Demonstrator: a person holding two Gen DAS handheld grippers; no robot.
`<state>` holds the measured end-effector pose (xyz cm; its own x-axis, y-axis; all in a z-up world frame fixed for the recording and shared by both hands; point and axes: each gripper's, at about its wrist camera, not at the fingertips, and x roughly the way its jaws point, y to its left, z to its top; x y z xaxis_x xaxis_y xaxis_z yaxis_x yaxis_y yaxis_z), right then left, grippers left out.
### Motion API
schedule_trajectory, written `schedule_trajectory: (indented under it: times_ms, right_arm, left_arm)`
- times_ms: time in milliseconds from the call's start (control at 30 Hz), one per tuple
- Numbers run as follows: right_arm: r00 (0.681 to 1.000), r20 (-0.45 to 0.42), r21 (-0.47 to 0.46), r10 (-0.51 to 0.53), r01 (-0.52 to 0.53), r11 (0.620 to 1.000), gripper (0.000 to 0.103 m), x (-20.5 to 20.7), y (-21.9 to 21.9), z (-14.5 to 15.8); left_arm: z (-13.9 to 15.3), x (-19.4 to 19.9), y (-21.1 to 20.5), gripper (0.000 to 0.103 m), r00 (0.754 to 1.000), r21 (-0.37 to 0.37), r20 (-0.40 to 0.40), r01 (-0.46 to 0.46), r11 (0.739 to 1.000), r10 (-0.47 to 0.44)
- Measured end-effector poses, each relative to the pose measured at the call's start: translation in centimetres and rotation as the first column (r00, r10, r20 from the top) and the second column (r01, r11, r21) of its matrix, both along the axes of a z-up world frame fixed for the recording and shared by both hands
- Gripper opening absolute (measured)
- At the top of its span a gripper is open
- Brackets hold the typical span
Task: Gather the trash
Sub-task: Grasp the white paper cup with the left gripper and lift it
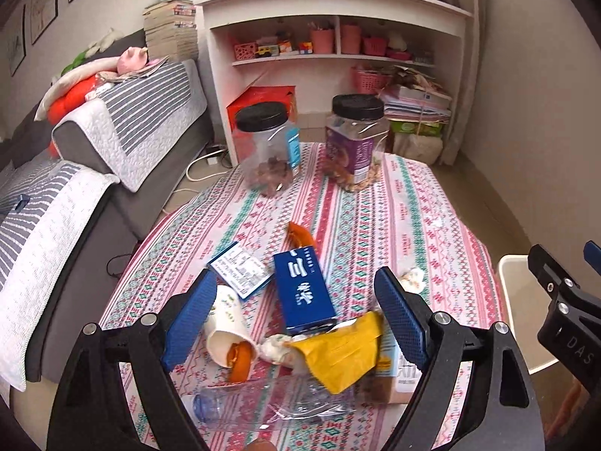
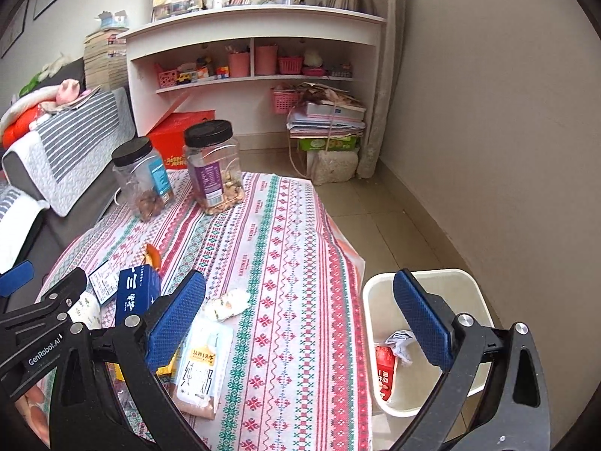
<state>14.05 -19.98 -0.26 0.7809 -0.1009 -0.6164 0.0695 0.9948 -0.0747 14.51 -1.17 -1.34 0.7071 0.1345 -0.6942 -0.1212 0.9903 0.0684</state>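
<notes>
Trash lies on the patterned tablecloth (image 1: 375,203): a blue carton (image 1: 303,293), a flattened blue-white box (image 1: 240,270), a paper cup (image 1: 227,325), a yellow packet (image 1: 340,353), a clear plastic bottle (image 1: 270,402), a milk pouch (image 2: 204,360) and a crumpled wrapper (image 2: 227,306). My left gripper (image 1: 296,321) is open above the carton and packet. My right gripper (image 2: 300,319) is open over the table's right edge, beside the white bin (image 2: 465,282), which holds a red packet (image 2: 385,372) and crumpled paper (image 2: 400,344).
Two black-lidded clear jars (image 1: 268,146) (image 1: 355,139) stand at the table's far end. A grey sofa (image 1: 75,173) runs along the left. A white shelf unit (image 1: 330,37) stands behind. The wall (image 2: 507,131) is at right.
</notes>
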Motion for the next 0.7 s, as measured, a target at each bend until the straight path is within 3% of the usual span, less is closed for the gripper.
schedule_trajectory:
  times_ms: [133,300,467,700]
  right_arm:
    - [0.998,-0.045,-0.006,0.033,-0.034,0.999,0.096,0.8,1.7,-1.3]
    - [0.991,-0.108,0.023,0.073,-0.071,0.997,0.096,2.0,3.4,-2.8]
    - [0.984,-0.139,0.014,0.108,-0.108,0.994,0.096,2.7,4.5,-3.7]
    - [0.973,-0.187,0.016,0.137,-0.136,0.991,0.096,4.1,4.9,-4.5]
  left_arm:
    - [-1.9,0.6,3.8,0.083,0.995,-0.001,-0.083,-0.059,0.998,0.058]
    - [-5.2,2.7,7.9,0.083,0.962,-0.102,-0.252,-0.131,0.986,0.101]
    - [-8.8,6.0,11.0,0.083,0.891,-0.233,-0.446,-0.207,0.95,0.085]
    - [-12.6,10.5,13.0,0.083,0.779,-0.233,-0.622,-0.272,0.934,0.072]
